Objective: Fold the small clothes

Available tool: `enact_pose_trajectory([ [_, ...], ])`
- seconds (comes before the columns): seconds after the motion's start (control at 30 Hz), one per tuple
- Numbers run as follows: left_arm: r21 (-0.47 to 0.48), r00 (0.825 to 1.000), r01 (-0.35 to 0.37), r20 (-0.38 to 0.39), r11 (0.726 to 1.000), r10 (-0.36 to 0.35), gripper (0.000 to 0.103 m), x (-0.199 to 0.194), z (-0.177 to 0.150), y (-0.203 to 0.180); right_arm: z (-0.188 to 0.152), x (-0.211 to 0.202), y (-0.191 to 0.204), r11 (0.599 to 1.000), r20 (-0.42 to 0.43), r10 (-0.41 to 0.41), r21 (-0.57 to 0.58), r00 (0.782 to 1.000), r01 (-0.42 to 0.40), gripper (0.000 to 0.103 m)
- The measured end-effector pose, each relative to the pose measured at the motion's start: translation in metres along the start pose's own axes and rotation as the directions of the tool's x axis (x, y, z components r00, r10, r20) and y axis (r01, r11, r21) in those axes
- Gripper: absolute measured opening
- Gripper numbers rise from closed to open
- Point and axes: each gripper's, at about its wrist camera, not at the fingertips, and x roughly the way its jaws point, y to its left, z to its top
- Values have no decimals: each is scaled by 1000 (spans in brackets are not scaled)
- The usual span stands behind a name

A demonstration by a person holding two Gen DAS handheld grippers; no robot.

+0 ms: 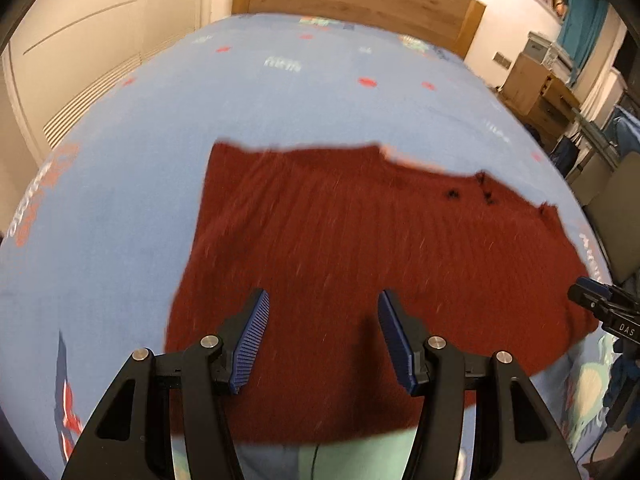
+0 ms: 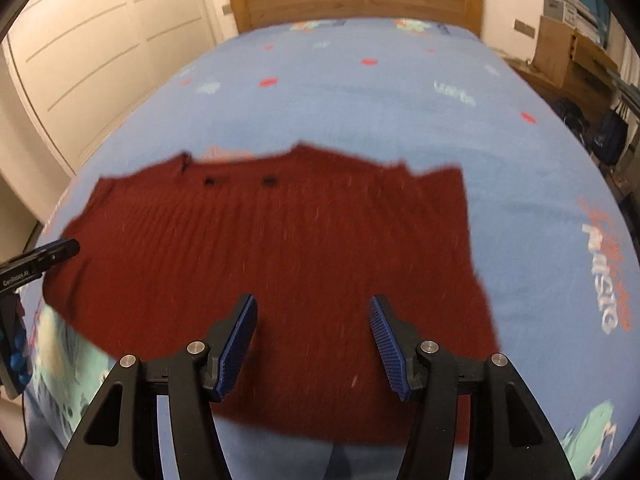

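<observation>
Here we see a dark red knit garment point(image 1: 360, 260) spread flat on the blue bed sheet point(image 1: 280, 100). Both our left gripper point(image 1: 322, 340) and right gripper point(image 2: 312, 344) hover with jaws apart, empty. It looks soft, light, floppy; we'd pinch the near hem corners.

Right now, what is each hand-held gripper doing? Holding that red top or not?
Left hand-held gripper: open, empty, above the dark red knit top.
Right hand-held gripper: open, empty, above the same top.

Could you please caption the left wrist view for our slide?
Open left gripper above a dark red ribbed knit garment spread on a light blue printed bedsheet.
</observation>
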Motion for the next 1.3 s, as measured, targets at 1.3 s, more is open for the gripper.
enact_pose_trajectory([
  [1.3, -297, 999, -6, -48, 955, -9, 51, -55, -54, 34, -86, -66, -47, 959, -21, -49, 278, 999, 53, 60],
])
